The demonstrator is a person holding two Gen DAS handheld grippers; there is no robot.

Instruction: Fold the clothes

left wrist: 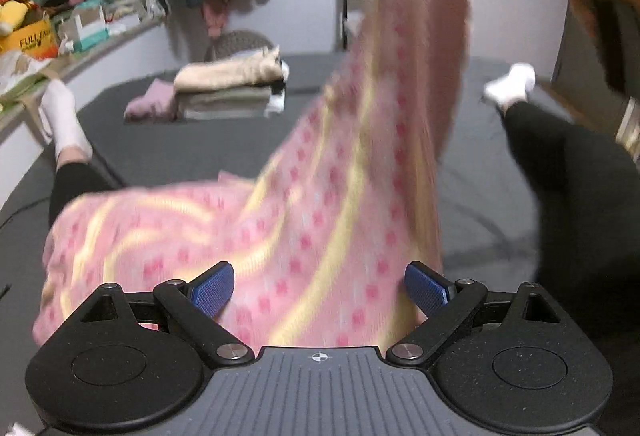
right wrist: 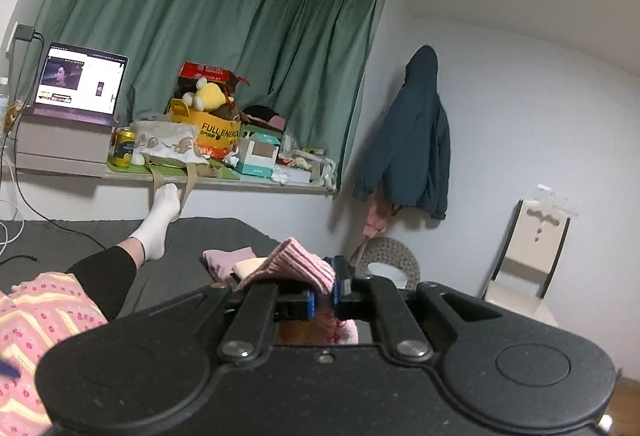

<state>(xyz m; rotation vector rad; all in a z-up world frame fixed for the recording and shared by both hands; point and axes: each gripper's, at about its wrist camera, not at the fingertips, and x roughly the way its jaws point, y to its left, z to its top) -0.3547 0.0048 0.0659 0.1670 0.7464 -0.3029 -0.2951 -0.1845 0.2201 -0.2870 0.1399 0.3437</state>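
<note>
A pink knit sweater (left wrist: 312, 203) with yellow zigzags and red dots hangs stretched from the upper right down onto the dark grey bed (left wrist: 180, 151). My left gripper (left wrist: 318, 288) is open, its blue pads either side of the sweater's lower part, with nothing pinched. In the right wrist view my right gripper (right wrist: 323, 299) is shut on the sweater's ribbed pink cuff or hem (right wrist: 294, 264), held high. The rest of the sweater (right wrist: 36, 320) lies at lower left there.
A stack of folded clothes (left wrist: 232, 87) with a mauve piece beside it sits at the bed's far side. A person's legs in black leggings and white socks (left wrist: 64, 119) lie spread on the bed. A cluttered shelf (right wrist: 216, 151), a laptop (right wrist: 78, 83) and a hanging jacket (right wrist: 412, 139) line the walls.
</note>
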